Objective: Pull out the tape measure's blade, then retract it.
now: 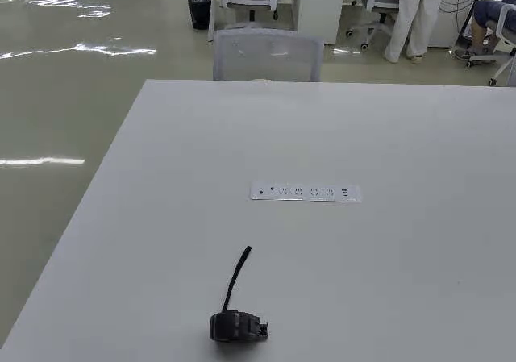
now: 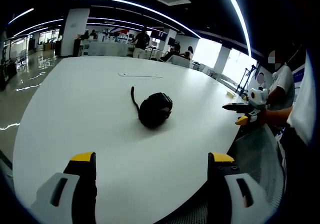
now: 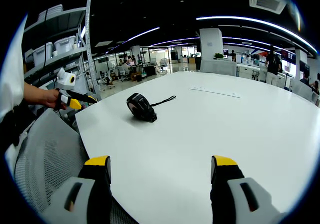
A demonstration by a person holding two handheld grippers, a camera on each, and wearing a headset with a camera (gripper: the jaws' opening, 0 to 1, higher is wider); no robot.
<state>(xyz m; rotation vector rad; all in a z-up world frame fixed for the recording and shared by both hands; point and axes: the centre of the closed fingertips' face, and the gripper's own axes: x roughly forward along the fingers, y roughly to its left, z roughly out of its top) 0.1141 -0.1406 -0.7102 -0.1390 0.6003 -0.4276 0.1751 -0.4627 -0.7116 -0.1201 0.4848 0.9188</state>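
Observation:
A black tape measure (image 1: 238, 327) lies on the white table (image 1: 363, 136) near its front edge, its black wrist strap (image 1: 238, 275) stretched away across the top. No blade is drawn out. In the left gripper view the tape measure (image 2: 155, 109) sits ahead of my left gripper (image 2: 152, 157), which is open and off the table's near edge. In the right gripper view it (image 3: 141, 107) lies ahead and to the left of my open right gripper (image 3: 161, 160). Each gripper appears in the other's view, hand-held beside the table: right gripper (image 2: 242, 113), left gripper (image 3: 75, 99).
A flush socket panel (image 1: 305, 192) sits mid-table beyond the tape measure. A grey mesh chair (image 1: 266, 56) stands at the far edge, another mesh chair back (image 3: 45, 154) below my grippers. A black bin (image 1: 199, 11) and people stand far back.

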